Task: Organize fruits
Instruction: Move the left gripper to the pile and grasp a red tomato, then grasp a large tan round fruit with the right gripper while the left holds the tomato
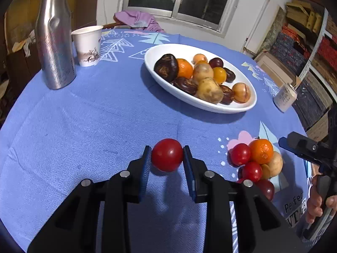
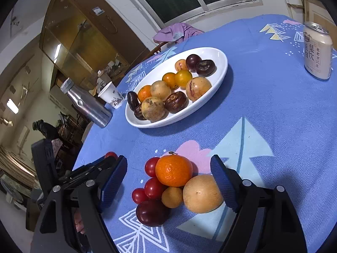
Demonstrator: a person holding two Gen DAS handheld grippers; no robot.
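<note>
The left tongs are closed on a red tomato, one blue pad pressed to each side of it; its shadow falls on the blue cloth below. The right tongs stand wide open with nothing gripped. Between and just past their pads lies a loose heap of fruit on the cloth: an orange on top, a pale yellow fruit touching the right pad, three small red tomatoes toward the left pad, a small yellow-orange fruit in the middle, and a dark plum nearest the camera.

Beyond both tongs, well apart from the heap, sits a white oval dish. It holds a mixed pile: several dark brown wrinkled fruits, a dark plum, an orange, small yellow-orange fruits and a few pale tan ones, all touching or crowded together.

Far ahead and to the left of the left tongs stand a steel bottle and, just beside it, a paper cup; what they contain cannot be seen. Ahead and to the right of the right tongs stands a drinks can, upright. From the left camera the right tongs show at the far right edge, held in a hand.
</note>
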